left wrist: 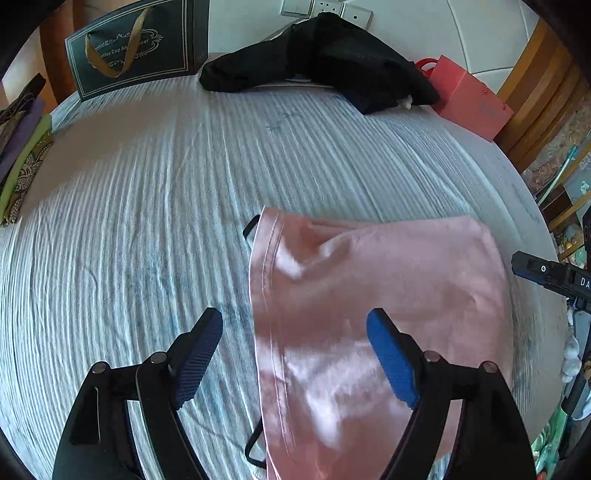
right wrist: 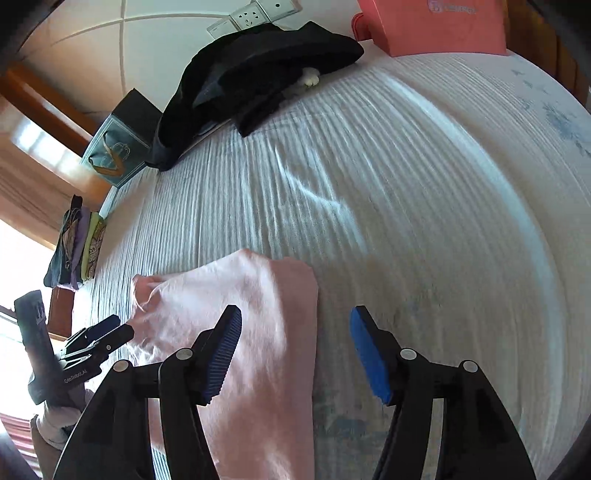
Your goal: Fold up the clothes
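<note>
My left tongs (left wrist: pixel 295 354) and right tongs (right wrist: pixel 295 354) both hang released over the pink garment (left wrist: pixel 369 295), gripping nothing. It lies flat on the near part of the striped bed (left wrist: pixel 147 184), its hemmed edge between my left pads. Beyond it the sheet is bare up to the black clothes (left wrist: pixel 317 59) and bags by the wall.

A home bedroom: a striped bed sheet (left wrist: pixel 155 206), wall sockets (left wrist: pixel 325 9), gift bags (left wrist: pixel 136 44) and piled clothes (left wrist: pixel 317 59)
</note>
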The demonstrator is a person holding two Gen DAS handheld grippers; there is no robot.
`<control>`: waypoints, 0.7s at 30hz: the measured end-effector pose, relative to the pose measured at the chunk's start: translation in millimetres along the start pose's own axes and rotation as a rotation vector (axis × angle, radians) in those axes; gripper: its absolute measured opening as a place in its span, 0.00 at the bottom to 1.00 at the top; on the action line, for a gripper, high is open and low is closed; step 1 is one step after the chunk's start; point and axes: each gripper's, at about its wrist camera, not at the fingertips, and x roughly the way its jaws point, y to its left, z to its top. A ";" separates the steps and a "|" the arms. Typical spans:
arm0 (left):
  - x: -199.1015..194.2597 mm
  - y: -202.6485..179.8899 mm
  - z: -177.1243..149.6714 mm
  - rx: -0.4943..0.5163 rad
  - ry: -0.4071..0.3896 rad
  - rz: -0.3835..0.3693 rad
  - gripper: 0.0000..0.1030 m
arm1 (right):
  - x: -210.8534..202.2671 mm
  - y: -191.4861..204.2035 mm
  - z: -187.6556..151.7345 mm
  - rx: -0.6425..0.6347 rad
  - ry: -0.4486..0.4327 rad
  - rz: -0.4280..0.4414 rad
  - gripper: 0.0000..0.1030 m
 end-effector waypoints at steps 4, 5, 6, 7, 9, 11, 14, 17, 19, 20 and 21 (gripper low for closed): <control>-7.7 1.6 -35.7 -0.031 0.028 0.026 0.79 | -3.4 -4.0 -25.1 0.002 0.012 0.004 0.59; -9.3 1.8 -43.5 -0.037 0.035 0.032 0.79 | -3.1 -5.2 -30.1 0.003 0.017 0.004 0.59; -9.6 0.9 -50.0 -0.039 0.042 0.036 0.79 | -2.6 -6.3 -34.7 0.004 0.023 0.003 0.59; -8.6 -0.8 -55.0 -0.038 0.049 0.039 0.79 | -2.3 -6.9 -38.6 0.002 0.029 0.004 0.59; -6.7 -4.2 -65.2 -0.036 0.064 0.046 0.79 | -2.6 -7.0 -43.8 -0.002 0.033 0.005 0.59; -4.7 -7.6 -75.4 -0.034 0.079 0.053 0.79 | -3.3 -5.8 -46.3 -0.010 0.027 0.007 0.59; -3.8 -16.4 -80.2 -0.015 0.070 0.092 0.74 | -2.5 -1.6 -48.4 -0.029 0.022 0.006 0.59; -5.5 -23.8 -79.8 -0.003 0.060 0.083 0.35 | 2.1 7.0 -47.6 -0.069 0.018 -0.009 0.59; -4.9 -25.6 -78.2 0.001 0.064 0.081 0.34 | 6.0 11.6 -46.4 -0.087 0.016 -0.014 0.59; -4.9 -24.6 -77.8 -0.005 0.067 0.074 0.34 | 7.8 13.1 -45.4 -0.090 0.015 -0.013 0.59; -5.1 -23.3 -77.7 -0.012 0.070 0.066 0.34 | 9.3 14.3 -43.9 -0.094 0.013 -0.015 0.59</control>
